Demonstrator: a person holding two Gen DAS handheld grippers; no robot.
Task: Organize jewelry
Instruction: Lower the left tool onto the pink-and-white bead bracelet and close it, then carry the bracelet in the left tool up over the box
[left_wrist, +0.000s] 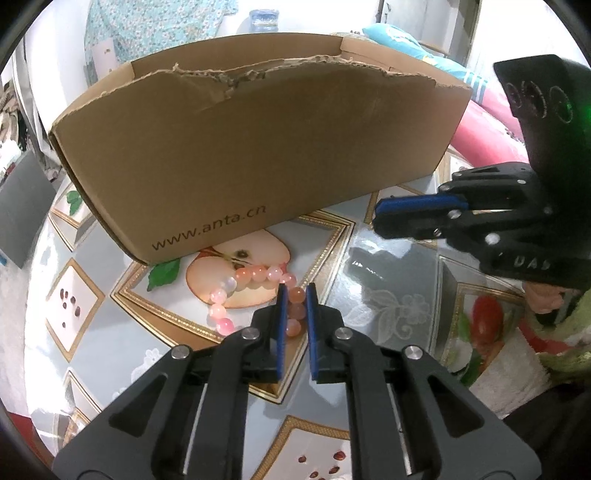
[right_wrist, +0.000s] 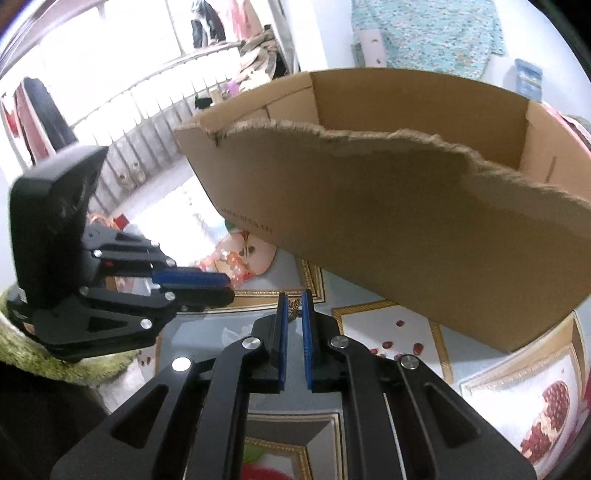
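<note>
The left gripper is pinching the pink bead bracelet lying on the tabletop beside the cardboard box. The right gripper is hovering nearby, fingers narrowly parted, gripping nothing.

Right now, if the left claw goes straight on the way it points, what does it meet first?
The bead bracelet: its beads already sit between the left claw's pads. Past it stands the cardboard box.

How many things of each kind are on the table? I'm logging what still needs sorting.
Bracelet: 1
Box: 1
Grippers, left and right: 2
Total: 4
</note>
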